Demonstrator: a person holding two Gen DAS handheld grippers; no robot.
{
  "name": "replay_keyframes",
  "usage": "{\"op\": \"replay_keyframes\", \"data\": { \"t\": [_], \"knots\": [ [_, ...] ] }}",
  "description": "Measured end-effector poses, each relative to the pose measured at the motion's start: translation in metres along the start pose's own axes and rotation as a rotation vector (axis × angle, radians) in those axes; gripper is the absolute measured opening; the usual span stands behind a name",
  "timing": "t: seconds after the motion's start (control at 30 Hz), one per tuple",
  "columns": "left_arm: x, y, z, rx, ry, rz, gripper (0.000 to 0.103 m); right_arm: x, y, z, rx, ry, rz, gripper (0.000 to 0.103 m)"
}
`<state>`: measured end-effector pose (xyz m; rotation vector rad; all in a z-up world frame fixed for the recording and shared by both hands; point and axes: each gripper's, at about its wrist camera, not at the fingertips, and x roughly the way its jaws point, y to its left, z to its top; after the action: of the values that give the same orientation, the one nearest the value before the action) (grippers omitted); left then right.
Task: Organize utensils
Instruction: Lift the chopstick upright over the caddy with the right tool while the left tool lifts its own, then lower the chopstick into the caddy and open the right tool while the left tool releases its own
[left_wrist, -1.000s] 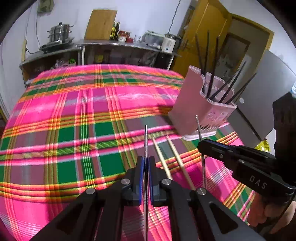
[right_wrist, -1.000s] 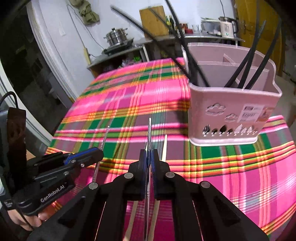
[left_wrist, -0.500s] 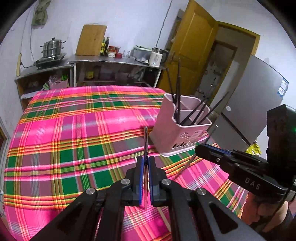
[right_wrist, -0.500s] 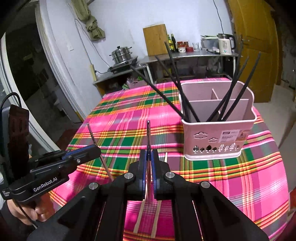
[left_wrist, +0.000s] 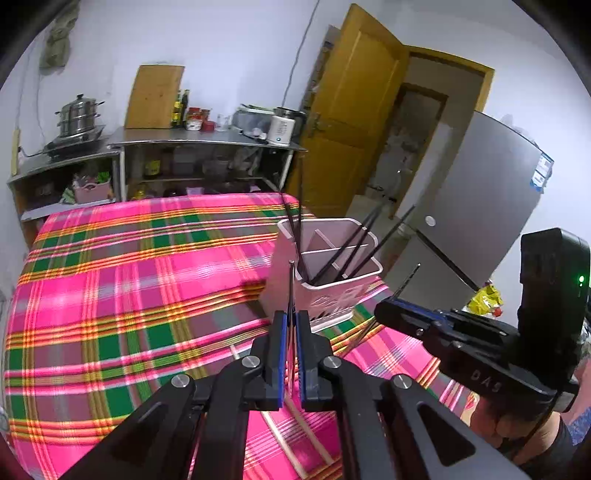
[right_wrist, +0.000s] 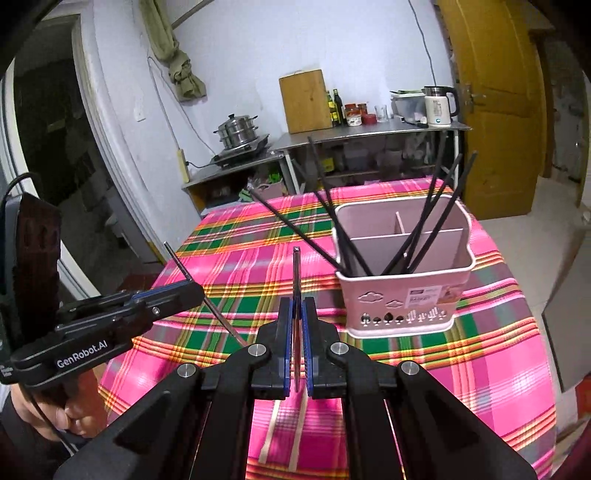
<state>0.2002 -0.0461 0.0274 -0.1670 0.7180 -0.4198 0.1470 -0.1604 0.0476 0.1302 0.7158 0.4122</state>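
Both chopsticks now higher above tablecloth

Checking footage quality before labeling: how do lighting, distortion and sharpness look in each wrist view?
Left wrist view: strong fisheye bending, dark corner vignette, pink utensil holder casting a shadow leftward on the plaid tablecloth. Right wrist view: the same curvature, sharp holder, dim doorway at left, left claw slightly soft.

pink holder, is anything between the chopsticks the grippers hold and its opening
No object sits between them. Each hand-held gripper, left and right, is shut on a chopstick above the plaid tablecloth. The pink holder is open-topped, but black chopsticks fan out of its near compartment and could snag an insert.
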Motion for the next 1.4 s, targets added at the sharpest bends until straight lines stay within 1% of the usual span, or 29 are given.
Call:
{"op": "replay_keyframes", "data": {
  "t": [0.27,0.47,0.77,0.9,1.03,1.27,1.4],
  "knots": [
    [0.011,-0.022,0.029,0.026,-0.006,-0.054,0.004,-0.019,-0.020,0.019,0.023,-0.052,-0.041,0.005],
    [0.015,-0.033,0.057,0.030,-0.037,-0.084,0.004,-0.031,-0.030,0.038,0.033,-0.101,-0.062,0.005],
    [0.022,-0.043,0.101,0.043,-0.086,-0.079,0.004,-0.037,-0.042,0.075,0.036,-0.178,-0.087,0.005],
    [0.031,-0.042,0.115,0.053,-0.100,-0.058,0.004,-0.032,-0.048,0.090,0.041,-0.199,-0.092,0.005],
    [0.047,-0.036,0.116,0.049,-0.086,-0.040,0.004,-0.018,-0.056,0.093,0.043,-0.193,-0.101,0.005],
    [0.078,-0.025,0.103,0.039,-0.033,-0.025,0.004,0.016,-0.065,0.080,0.056,-0.129,-0.116,0.005],
    [0.089,-0.021,0.098,0.039,-0.017,-0.018,0.004,0.027,-0.068,0.075,0.056,-0.107,-0.117,0.005]
  ]
}}
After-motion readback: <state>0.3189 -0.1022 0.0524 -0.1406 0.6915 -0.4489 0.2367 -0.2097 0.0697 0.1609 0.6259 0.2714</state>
